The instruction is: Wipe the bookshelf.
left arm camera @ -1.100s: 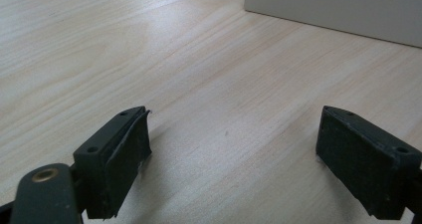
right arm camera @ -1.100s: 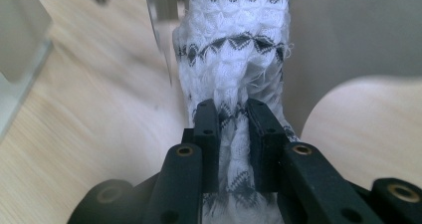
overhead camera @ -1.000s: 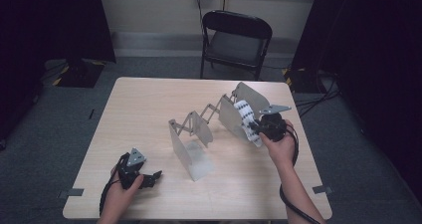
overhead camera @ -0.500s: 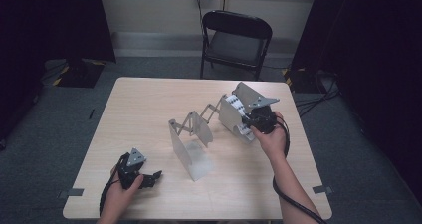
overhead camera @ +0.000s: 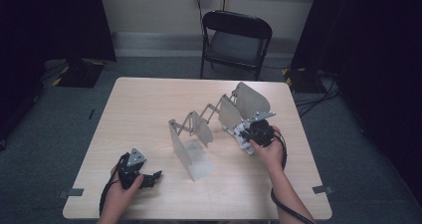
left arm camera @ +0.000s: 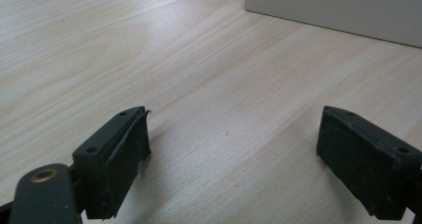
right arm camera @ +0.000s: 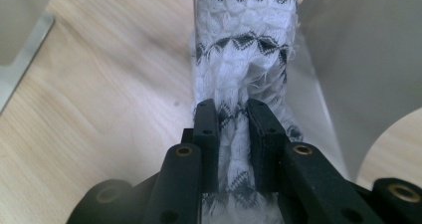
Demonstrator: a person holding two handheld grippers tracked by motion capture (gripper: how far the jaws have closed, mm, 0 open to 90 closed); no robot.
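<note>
Between rack (overhead camera: 191, 149) plates at table (overhead camera: 149, 104) right: right gripper (right arm camera: 234, 112) pinches cloth (right arm camera: 244, 45), placing step underway. Left gripper (left arm camera: 234, 149) idle, jaws spread. Next: seat cloth, release.

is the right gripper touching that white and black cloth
Touching. In the right gripper view the right gripper has both black jaws pinched onto the bunched cloth, which fills the narrow gap between them.

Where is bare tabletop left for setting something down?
Free: the table's far-left stretch behind the left claw, and the near edge between both hands. Crowded: the folding metal rack across the middle, where the right claw grips a white patterned cloth.
</note>
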